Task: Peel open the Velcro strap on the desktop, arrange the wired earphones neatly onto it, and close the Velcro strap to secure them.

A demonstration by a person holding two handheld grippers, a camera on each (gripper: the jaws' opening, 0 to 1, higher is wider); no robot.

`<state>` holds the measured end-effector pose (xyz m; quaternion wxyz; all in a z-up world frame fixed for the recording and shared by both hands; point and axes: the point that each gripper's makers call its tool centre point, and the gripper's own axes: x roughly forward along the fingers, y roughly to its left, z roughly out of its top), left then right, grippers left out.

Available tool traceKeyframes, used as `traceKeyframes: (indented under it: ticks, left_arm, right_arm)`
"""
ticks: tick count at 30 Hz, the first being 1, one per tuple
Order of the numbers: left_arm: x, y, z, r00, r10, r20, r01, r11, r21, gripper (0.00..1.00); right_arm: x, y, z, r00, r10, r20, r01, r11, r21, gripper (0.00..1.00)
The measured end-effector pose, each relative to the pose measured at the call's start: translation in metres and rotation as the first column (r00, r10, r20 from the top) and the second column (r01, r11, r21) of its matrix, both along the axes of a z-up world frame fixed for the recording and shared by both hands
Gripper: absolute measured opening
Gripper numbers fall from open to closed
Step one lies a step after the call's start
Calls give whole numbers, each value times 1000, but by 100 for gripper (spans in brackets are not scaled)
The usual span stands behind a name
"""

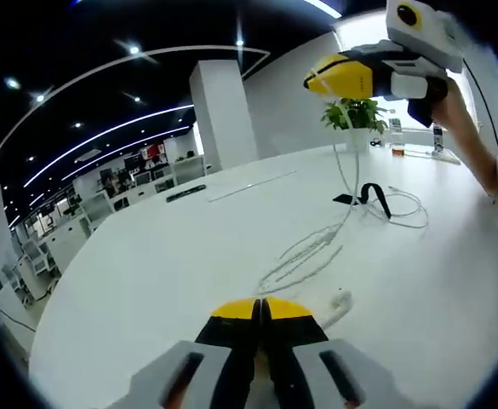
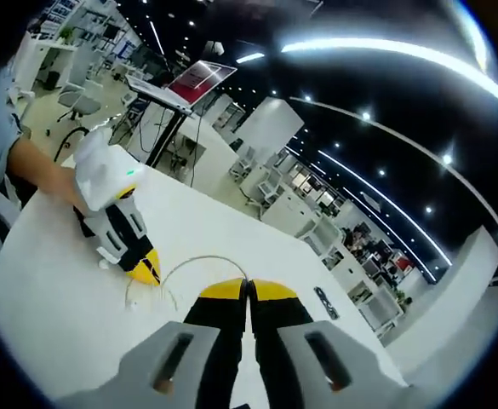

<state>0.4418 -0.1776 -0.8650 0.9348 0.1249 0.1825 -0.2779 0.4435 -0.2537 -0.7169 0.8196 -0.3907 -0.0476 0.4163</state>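
Observation:
The white wired earphones (image 1: pixel 312 251) lie in loose loops on the white table (image 1: pixel 146 273). One strand of the cable rises off the table to my right gripper (image 1: pixel 332 78), which hangs high above at the upper right and is shut on it. In the right gripper view the cable (image 2: pixel 199 259) arcs into my right gripper (image 2: pixel 249 294). The black Velcro strap (image 1: pixel 370 196) lies curled beyond the loops, on more cable. My left gripper (image 1: pixel 261 311) is low over the table with its jaws together and a white end piece (image 1: pixel 340 302) just to its right. The left gripper (image 2: pixel 145 269) also shows from the right gripper view.
A potted plant (image 1: pixel 357 115) stands at the far table edge, with small items (image 1: pixel 419 149) beside it. A dark flat object (image 1: pixel 186 193) and a long thin strip (image 1: pixel 253 185) lie farther back on the table. A person's arm (image 1: pixel 474 136) reaches in from the right.

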Motion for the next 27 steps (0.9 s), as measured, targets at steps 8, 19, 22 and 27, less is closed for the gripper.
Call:
traceKeyframes:
  ticks: [8, 19, 22, 27]
  left_arm:
    - [-8, 6, 8, 999, -10, 39, 11, 1000, -11, 12]
    - [-30, 21, 38, 991, -4, 133, 1, 1000, 18, 17]
    - [-30, 20, 44, 989, 0, 149, -2, 1000, 13, 17]
    - [-32, -8, 46, 988, -69, 136, 76, 996, -44, 17]
  right_arm:
    - [-17, -6, -61, 965, 22, -263, -29, 999, -23, 4]
    - [-32, -11, -68, 958, 43, -283, -41, 999, 15, 4]
    - [-36, -11, -68, 951, 53, -306, -45, 998, 33, 4]
    - [-41, -8, -69, 947, 55, -316, -46, 998, 36, 4]
